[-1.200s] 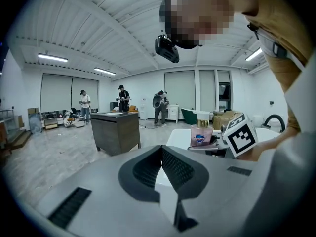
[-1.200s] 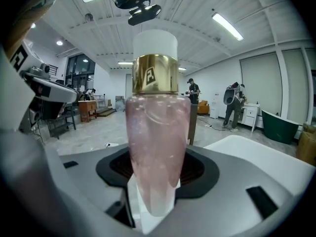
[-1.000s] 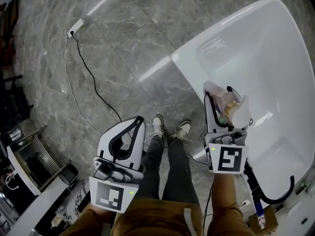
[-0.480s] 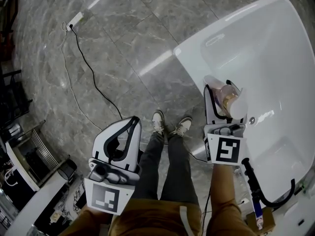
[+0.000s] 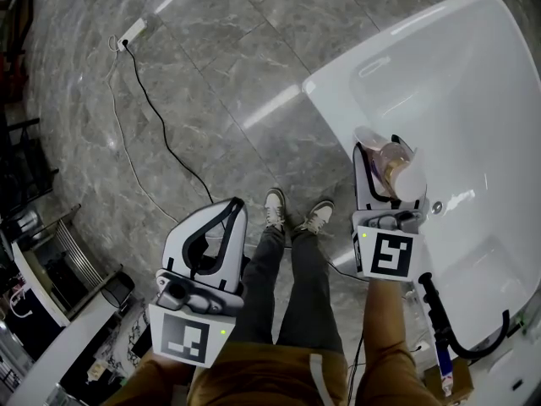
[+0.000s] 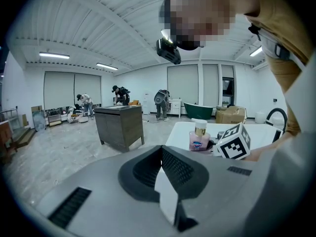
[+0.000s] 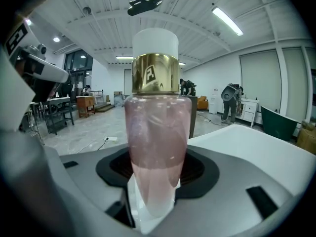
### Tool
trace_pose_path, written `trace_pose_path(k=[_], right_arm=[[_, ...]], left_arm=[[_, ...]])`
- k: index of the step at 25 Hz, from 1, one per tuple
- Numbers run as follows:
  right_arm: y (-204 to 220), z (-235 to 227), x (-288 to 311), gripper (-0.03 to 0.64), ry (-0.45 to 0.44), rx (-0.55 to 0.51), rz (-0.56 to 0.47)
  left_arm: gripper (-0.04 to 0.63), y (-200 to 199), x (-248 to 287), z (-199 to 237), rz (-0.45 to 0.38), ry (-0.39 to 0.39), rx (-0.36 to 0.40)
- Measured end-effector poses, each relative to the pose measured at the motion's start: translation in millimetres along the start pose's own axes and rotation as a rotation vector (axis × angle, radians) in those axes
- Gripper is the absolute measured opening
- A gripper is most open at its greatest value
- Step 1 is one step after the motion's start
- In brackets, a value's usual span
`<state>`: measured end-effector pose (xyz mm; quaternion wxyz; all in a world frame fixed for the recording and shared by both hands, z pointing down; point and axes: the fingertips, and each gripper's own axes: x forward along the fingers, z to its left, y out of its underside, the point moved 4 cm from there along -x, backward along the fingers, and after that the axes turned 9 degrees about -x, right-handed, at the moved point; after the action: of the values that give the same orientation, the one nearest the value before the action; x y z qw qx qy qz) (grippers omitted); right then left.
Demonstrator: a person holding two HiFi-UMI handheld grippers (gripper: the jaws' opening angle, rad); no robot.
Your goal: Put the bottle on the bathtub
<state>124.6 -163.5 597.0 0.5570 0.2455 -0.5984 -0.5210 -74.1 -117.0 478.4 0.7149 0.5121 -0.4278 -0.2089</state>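
Note:
A clear bottle (image 5: 396, 174) of pink liquid, with a gold collar and a white pump top, stands upright between the jaws of my right gripper (image 5: 379, 161), which is shut on it. In the right gripper view the bottle (image 7: 155, 132) fills the middle, with the gripper (image 7: 157, 174) round its lower part. It hangs over the near rim of the white bathtub (image 5: 338, 100); whether its base touches the rim is hidden. My left gripper (image 5: 236, 207) is held low at the left over the floor, shut and empty. From the left gripper (image 6: 160, 152) I see the bottle (image 6: 199, 137) in front of the tub.
A black cable (image 5: 152, 134) runs over the grey marble floor to a power strip (image 5: 131, 32). The person's shoes (image 5: 296, 214) are just left of the tub. A black hose (image 5: 456, 328) lies at the tub's near end. A dark cabinet (image 6: 118, 125) and several people are far off.
My right gripper has sunk a little toward the tub rim with the bottle still in it. The left gripper has hardly moved.

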Motion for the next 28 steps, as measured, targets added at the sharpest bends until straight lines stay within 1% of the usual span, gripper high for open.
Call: trace_pose_path(k=[3, 6, 9, 12, 17, 22, 28], right_arm=[[-2, 0, 1, 0.235, 0.009, -0.003, -0.02], [-3, 0, 1, 0.235, 0.015, -0.004, -0.037], [-3, 1, 1, 0.236, 0.011, -0.008, -0.042], [-3, 2, 2, 0.236, 0.012, -0.013, -0.048], [-4, 3, 1, 0.236, 0.024, -0.036, -0.062], [-4, 2, 2, 0.238, 0.007, -0.043, -0.055], [-3, 1, -2, 0.264, -0.029, -0.069, -0.038]], left_arm=[[0.008, 4, 8, -3, -0.021, -0.008, 0.029], [0.008, 4, 25, -9, -0.079, -0.018, 0.062], [0.008, 5, 49, -14, -0.111, -0.015, 0.07], [0.008, 10, 66, -17, -0.107, -0.016, 0.054], [0.008, 9, 70, -21, -0.107, -0.013, 0.039], [0.008, 6, 72, -22, -0.109, -0.007, 0.037], [0.008, 7, 71, -25, -0.099, 0.014, 0.039]])
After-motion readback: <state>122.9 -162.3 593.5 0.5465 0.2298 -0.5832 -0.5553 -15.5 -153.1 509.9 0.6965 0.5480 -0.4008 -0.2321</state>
